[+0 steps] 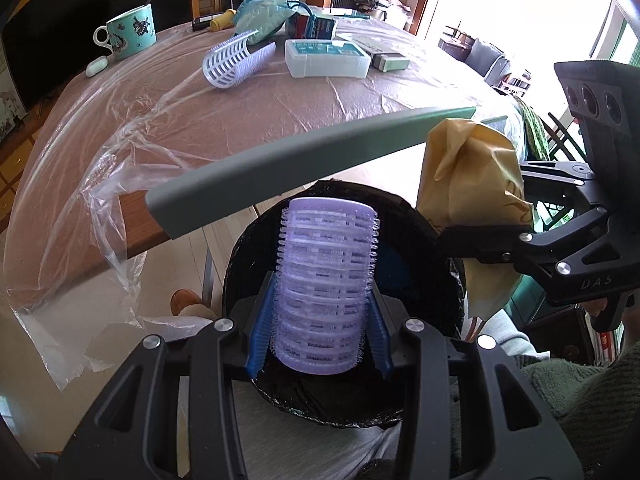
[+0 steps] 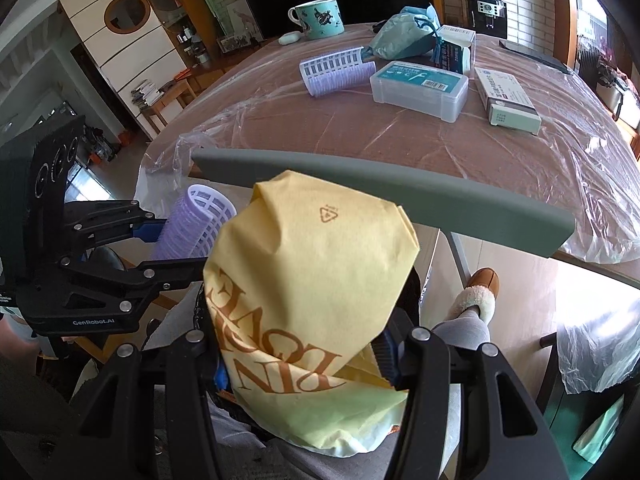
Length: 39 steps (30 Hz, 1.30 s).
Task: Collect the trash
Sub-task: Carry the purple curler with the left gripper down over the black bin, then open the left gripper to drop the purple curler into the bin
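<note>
**Both tongs loaded above the bin**

On the far left of the bench (image 1: 248,120), a teal mug (image 1: 130,30) with a spoon stands near a small white earbud case (image 1: 97,66); neither looks like trash. Further right, a second lilac hair roller (image 1: 236,60) lies on the clear plastic sheet beside a translucent lidded box (image 1: 326,58) and some cartons, probably awaiting their own sorting.

Below the bench edge, a black-lined trash bin (image 1: 420,232) sits by the person's legs, mouth up, ready to take drops. The left tongs (image 1: 318,332) are clamped on a lilac hair roller (image 1: 326,276), blue pads pressing its bristled sides, held upright directly over the bin's opening. That placement suggests release is the next step.

To the right, the right tongs (image 2: 304,364) are closed on a crumpled yellow paper bag (image 2: 304,300), gripped low so its bulk rises above the fingers. It hangs at the bin's rim, beside the roller, apparently queued for the same drop.
</note>
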Each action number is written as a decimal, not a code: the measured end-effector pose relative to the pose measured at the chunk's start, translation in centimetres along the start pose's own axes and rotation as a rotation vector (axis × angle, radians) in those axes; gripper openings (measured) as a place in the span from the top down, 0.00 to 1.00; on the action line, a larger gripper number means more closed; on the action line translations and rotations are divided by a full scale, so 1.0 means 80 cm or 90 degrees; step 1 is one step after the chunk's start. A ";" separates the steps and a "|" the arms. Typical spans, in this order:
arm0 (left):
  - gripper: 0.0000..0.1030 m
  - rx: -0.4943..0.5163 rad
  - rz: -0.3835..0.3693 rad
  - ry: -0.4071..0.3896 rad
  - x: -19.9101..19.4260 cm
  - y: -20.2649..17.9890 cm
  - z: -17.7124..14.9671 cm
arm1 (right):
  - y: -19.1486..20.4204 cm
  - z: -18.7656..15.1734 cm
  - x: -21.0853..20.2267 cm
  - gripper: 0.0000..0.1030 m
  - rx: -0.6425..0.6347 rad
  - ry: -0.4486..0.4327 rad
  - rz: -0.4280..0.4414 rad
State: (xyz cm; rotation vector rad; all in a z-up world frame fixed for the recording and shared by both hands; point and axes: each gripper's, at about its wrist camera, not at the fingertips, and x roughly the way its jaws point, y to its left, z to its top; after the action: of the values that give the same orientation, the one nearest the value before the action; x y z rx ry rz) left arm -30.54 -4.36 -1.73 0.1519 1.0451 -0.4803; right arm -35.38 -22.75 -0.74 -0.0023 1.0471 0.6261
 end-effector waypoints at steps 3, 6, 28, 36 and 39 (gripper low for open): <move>0.59 0.006 0.006 0.008 0.005 -0.001 -0.004 | -0.001 -0.004 0.003 0.48 0.001 0.009 0.000; 0.59 0.011 0.012 0.015 0.009 -0.003 -0.008 | -0.001 -0.007 0.006 0.48 0.001 0.016 -0.003; 0.59 0.034 0.029 0.072 0.054 -0.003 -0.017 | -0.004 -0.021 0.039 0.48 0.000 0.054 -0.028; 0.59 0.043 0.037 0.091 0.071 -0.005 -0.020 | -0.009 -0.027 0.051 0.48 0.005 0.072 -0.038; 0.59 0.044 0.039 0.096 0.079 -0.007 -0.018 | -0.009 -0.028 0.056 0.48 0.002 0.079 -0.043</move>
State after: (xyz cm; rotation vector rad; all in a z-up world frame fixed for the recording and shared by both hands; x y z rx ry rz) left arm -29.36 -6.28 -7.83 0.2837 1.1684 -0.4551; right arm -35.29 -21.80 -5.72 -0.0743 1.1629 0.5682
